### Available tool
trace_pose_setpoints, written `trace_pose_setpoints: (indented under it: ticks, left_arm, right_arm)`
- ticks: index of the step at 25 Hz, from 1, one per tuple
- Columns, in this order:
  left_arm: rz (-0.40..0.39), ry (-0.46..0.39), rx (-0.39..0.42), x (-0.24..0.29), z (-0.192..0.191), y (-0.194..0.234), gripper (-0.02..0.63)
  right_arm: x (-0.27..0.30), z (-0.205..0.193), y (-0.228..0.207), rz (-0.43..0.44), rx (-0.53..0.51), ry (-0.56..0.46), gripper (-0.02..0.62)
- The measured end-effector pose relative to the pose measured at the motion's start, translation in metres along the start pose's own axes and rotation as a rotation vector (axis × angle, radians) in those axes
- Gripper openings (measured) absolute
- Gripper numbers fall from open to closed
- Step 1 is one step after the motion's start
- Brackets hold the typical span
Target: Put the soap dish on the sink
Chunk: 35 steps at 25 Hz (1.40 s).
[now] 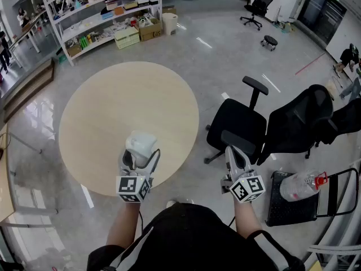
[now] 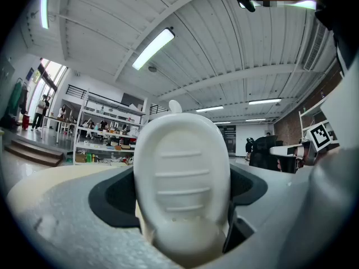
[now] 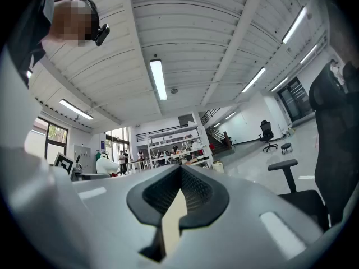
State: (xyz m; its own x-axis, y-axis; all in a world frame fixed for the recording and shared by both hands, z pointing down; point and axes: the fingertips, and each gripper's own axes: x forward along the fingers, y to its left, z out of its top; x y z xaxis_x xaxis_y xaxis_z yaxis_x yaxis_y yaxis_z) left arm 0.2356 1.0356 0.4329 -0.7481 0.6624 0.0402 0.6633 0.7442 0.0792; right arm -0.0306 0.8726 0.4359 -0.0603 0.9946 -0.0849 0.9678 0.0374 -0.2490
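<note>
Over the near edge of the round table (image 1: 101, 117), at the left of the head view, the left gripper (image 1: 140, 159) has its jaws spread wide and clamped on the soap dish (image 1: 141, 141). The white dish sits between them and is held clear of the tabletop. From the gripper the dish juts out toward 12 o'clock. In the left gripper view the soap dish (image 2: 182, 178) appears to have its long axis running along the jaws, with its ribbed face turned to the camera.

At about 3 o'clock from it, well apart and off the table, the right gripper (image 1: 232, 151) has its jaws pressed together with nothing between them. Since the left hand already carries the dish, the placing likely falls to that hand.

Count: one soap dish, two grippers, one table, and two black office chairs (image 1: 237, 129) just right of the table. No sink shows in any view, so I cannot tell which way it lies.
</note>
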Motion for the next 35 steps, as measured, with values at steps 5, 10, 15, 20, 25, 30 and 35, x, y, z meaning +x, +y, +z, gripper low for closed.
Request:
trace_pose_setpoints:
  ticks: [5,10,15,20,25,30,35]
  left_arm:
    - [-0.018,0.001,0.012,0.004,0.001,-0.019,0.472]
    - [-0.038,0.002,-0.002,0.006,-0.002,-0.04,0.472]
    - [-0.054,0.009,0.005,0.006,-0.004,-0.051,0.472]
    - [-0.072,0.009,0.002,0.0,-0.002,-0.056,0.472]
    - [-0.107,0.004,-0.007,-0.003,-0.003,-0.052,0.472]
    - [-0.182,-0.026,-0.012,0.006,-0.003,-0.066,0.472]
    - [-0.238,-0.027,-0.008,0.018,0.001,-0.086,0.472]
  right_arm:
    - [-0.007,0.013,0.005,0.005,0.002,0.0,0.005]
    - [-0.019,0.009,0.001,0.007,0.003,0.02,0.004]
    - [-0.026,0.008,-0.005,0.003,0.008,0.025,0.003]
    - [-0.031,0.005,-0.004,-0.01,0.001,0.038,0.004]
    - [-0.036,0.005,0.004,-0.039,0.006,0.025,0.005]
    - [-0.067,0.007,-0.009,-0.132,-0.005,0.003,0.005]
    - [-0.092,0.023,-0.027,-0.202,-0.016,-0.027,0.005]
